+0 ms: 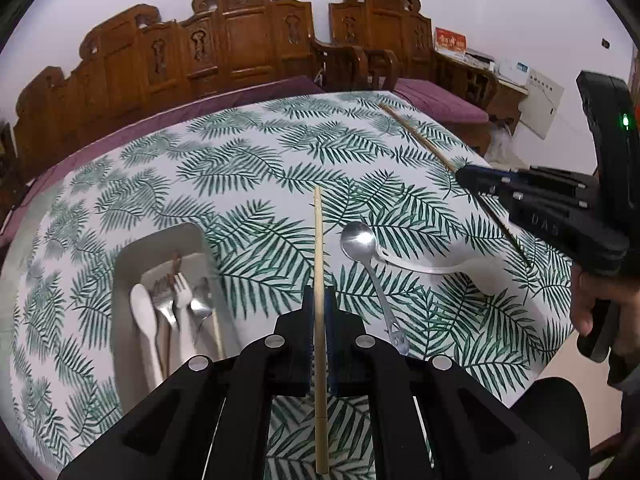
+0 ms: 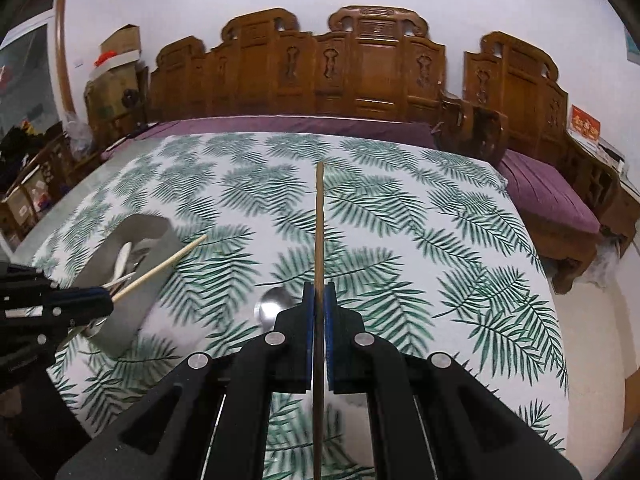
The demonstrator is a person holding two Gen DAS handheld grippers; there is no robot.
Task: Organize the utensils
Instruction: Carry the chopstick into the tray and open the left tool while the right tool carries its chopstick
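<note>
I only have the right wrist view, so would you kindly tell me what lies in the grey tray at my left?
Observer: The tray holds a white spoon and forks.
Operator: Thanks. Is anything left on the table?
Observer: A steel spoon and a clear plastic spoon lie beside each other.
Operator: What is the left gripper carrying?
Observer: The left gripper is shut on a pale chopstick.
</note>
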